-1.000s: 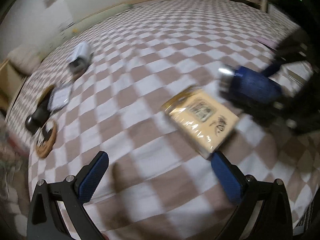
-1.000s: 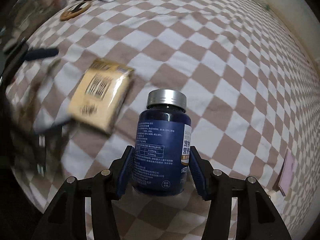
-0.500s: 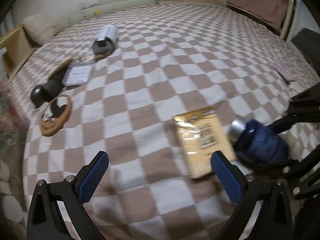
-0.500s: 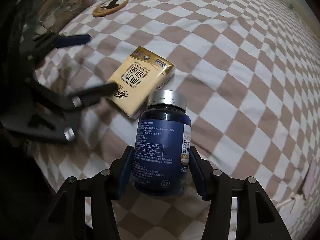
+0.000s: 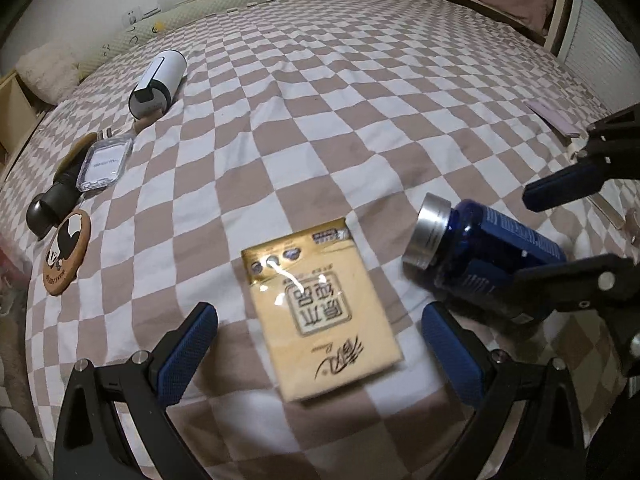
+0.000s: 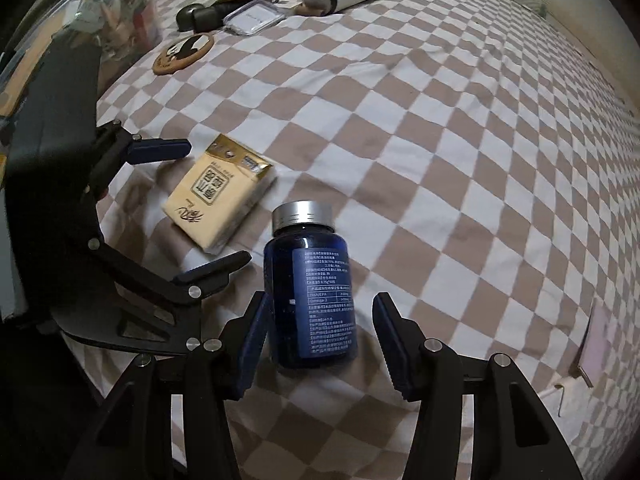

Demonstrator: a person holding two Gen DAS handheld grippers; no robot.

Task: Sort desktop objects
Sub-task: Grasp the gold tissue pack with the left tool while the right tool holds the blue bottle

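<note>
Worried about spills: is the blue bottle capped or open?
Capped: a silver lid sits on the blue bottle, seen in both wrist views.

Left tool (image 5: 316, 340), right tool (image 6: 320, 336) — black angular frames, silver screws, blue textured finger pads (image 5: 186, 348).

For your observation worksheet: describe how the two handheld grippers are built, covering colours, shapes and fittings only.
Both match: the left gripper and right gripper have angular matte-black frames branching into two arms, fastened with round silver bolts. Each finger carries a long blue pad with a fine dimpled texture. No cables, markings or sleeves are visible.
</note>
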